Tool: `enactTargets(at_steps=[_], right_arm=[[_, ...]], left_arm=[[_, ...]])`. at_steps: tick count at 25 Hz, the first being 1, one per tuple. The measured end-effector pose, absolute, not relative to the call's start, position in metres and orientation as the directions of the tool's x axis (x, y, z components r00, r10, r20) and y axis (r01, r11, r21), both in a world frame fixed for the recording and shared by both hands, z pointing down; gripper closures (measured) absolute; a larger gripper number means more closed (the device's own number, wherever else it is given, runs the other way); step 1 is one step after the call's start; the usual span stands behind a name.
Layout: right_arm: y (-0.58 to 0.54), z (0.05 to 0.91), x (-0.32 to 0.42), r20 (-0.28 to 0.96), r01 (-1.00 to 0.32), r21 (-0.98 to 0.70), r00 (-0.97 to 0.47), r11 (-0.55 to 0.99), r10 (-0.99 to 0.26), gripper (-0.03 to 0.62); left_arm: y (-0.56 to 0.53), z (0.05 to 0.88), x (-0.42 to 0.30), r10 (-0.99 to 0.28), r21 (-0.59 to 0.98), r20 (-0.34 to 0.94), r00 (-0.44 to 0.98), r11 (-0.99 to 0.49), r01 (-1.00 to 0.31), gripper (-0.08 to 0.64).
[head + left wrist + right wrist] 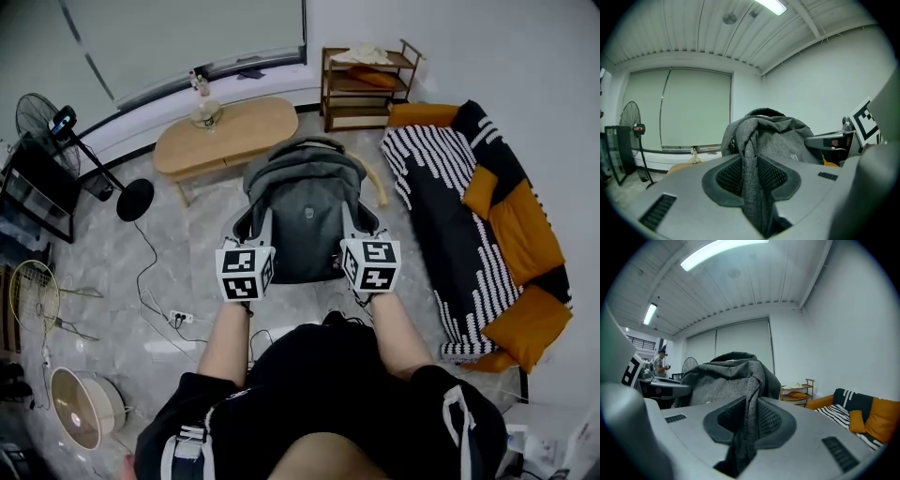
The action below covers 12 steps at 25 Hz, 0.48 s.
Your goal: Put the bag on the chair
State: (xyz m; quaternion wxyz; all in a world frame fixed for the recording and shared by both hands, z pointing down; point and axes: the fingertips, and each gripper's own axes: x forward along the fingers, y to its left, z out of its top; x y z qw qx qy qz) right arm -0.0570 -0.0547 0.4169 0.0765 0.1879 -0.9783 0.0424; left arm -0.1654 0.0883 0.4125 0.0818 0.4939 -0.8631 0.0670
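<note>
Bag (305, 211): grey fabric backpack, upright, held out in front of the person at about waist level, above the pale stone-pattern floor (187, 272).

Left gripper (750, 177): jaws clamped on the left fabric band (750, 154) of the bag. The cloth is pinched flat between the ribbed black pads (729, 176) and runs down out of sight between them.

Right gripper (747, 422): jaws likewise closed on the right fabric band (751, 394), which hangs through the pads. The bag's bulk rises just beyond both sets of jaws.

A curved wooden rail (375, 183) shows just past the bag's right side. Whether it belongs to a chair, and whether the bag touches it, cannot be told from any view.

Surroundings, all well apart from the bag unless noted:
- Oval wooden table (225, 136) beyond the bag, near it, with a small object on top.
- Wooden shelf unit (366, 84) against the far wall.
- Sofa (469, 216) to the right, with a black-and-white striped cover and orange cushions.
- Standing fan (42, 117) at far left.
- Cables and a power strip (178, 319) on the floor at left.
- A second person (660, 363) is visible in the distance in the right gripper view.
</note>
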Motion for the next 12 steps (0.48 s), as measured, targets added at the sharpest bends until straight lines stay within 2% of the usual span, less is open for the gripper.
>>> enactTargets(at_steps=[12], right_arm=[[-0.244, 0.42, -0.157, 0.191, -0.407, -0.057, -0.901, 0.912, -0.39, 0.518]], left_arm=[[-0.104, 0.415, -0.269, -0.86, -0.028, 0.24, -0.451, 0.458, -0.889, 0.453]])
